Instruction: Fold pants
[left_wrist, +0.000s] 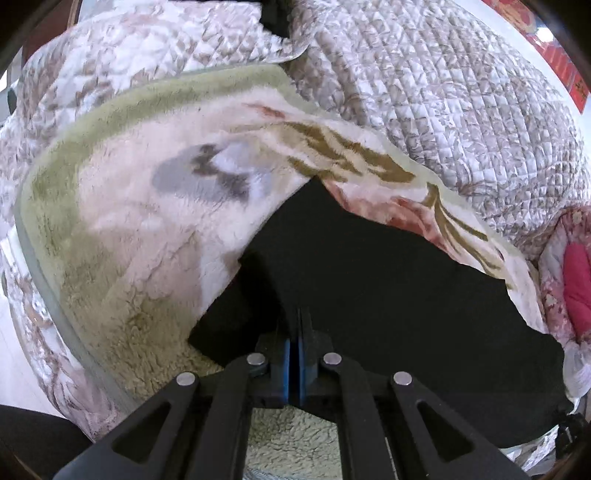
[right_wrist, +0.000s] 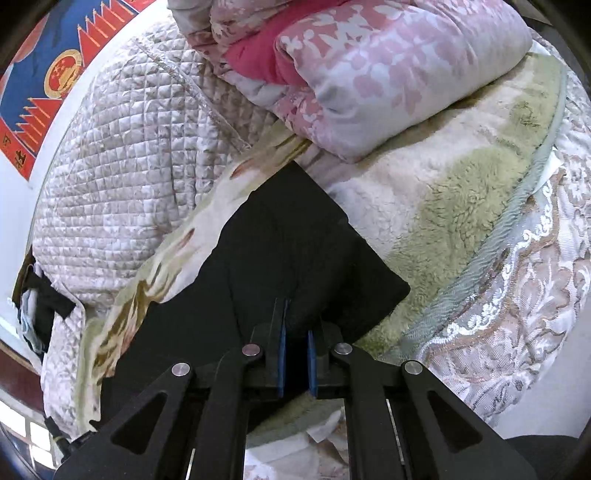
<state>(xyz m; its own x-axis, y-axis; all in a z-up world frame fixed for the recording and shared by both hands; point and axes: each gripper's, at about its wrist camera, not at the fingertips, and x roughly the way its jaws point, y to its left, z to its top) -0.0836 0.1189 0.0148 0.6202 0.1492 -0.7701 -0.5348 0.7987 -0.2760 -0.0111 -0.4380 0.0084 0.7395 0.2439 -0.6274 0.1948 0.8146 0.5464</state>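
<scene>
The black pants (left_wrist: 388, 280) lie on a fluffy cream and green blanket (left_wrist: 122, 206) on a bed. In the left wrist view my left gripper (left_wrist: 297, 325) is shut on the near edge of the pants, its blue pads pressed together. In the right wrist view the pants (right_wrist: 295, 236) run from a squared end at the top down to the lower left. My right gripper (right_wrist: 295, 325) has its jaws slightly apart with a fold of the black cloth between them.
A grey quilted bedspread (left_wrist: 424, 81) covers the bed behind the blanket. A folded pink floral duvet (right_wrist: 369, 74) lies on the blanket beyond the pants. A red and blue poster (right_wrist: 44, 74) hangs on the wall. The lace bed edge (right_wrist: 517, 295) drops at the right.
</scene>
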